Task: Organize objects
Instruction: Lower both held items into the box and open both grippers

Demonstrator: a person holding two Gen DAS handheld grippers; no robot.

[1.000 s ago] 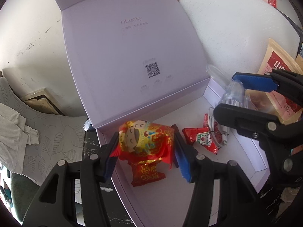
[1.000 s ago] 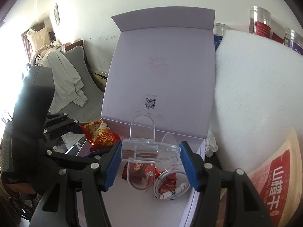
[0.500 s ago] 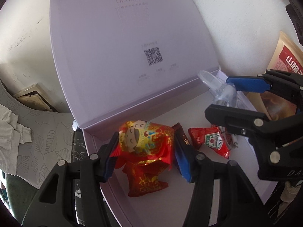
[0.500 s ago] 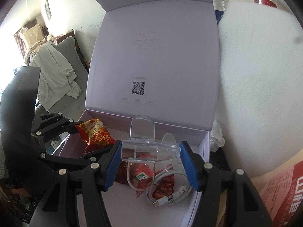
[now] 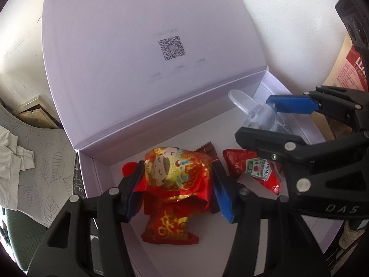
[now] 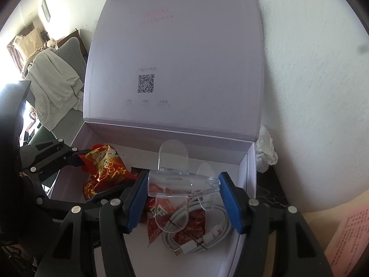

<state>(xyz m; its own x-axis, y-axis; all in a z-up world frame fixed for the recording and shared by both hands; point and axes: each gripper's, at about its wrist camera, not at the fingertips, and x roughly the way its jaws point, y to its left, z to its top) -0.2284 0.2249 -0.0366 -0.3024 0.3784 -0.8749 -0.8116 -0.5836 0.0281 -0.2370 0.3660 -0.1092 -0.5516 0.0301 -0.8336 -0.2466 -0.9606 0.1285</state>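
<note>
An open lilac box (image 5: 96, 175) (image 6: 250, 168) stands with its lid upright. My left gripper (image 5: 176, 184) is shut on a red-and-gold snack packet (image 5: 177, 173) (image 6: 106, 161) low over the box's left side. A second red-gold packet (image 5: 171, 228) lies under it. My right gripper (image 6: 184, 196) (image 5: 269, 124) is shut on a clear plastic holder (image 6: 182, 180) (image 5: 256, 113) above the box's right side. Below it lie ketchup sachets (image 5: 253, 168) (image 6: 159, 210), a coiled white cable (image 6: 196, 233) and a brown wrapper (image 5: 207, 149).
A white foam block (image 6: 311, 92) leans behind the box on the right. A tan-and-red pouch (image 5: 350, 64) (image 6: 346, 237) stands at the far right. Crumpled tissue (image 6: 265, 150) sits by the box's right corner. A grey chair with white cloth (image 6: 53, 85) (image 5: 20, 147) is left.
Both grippers have moved forward and down into the box, each still holding its item. The lid and the box contents loom larger.
</note>
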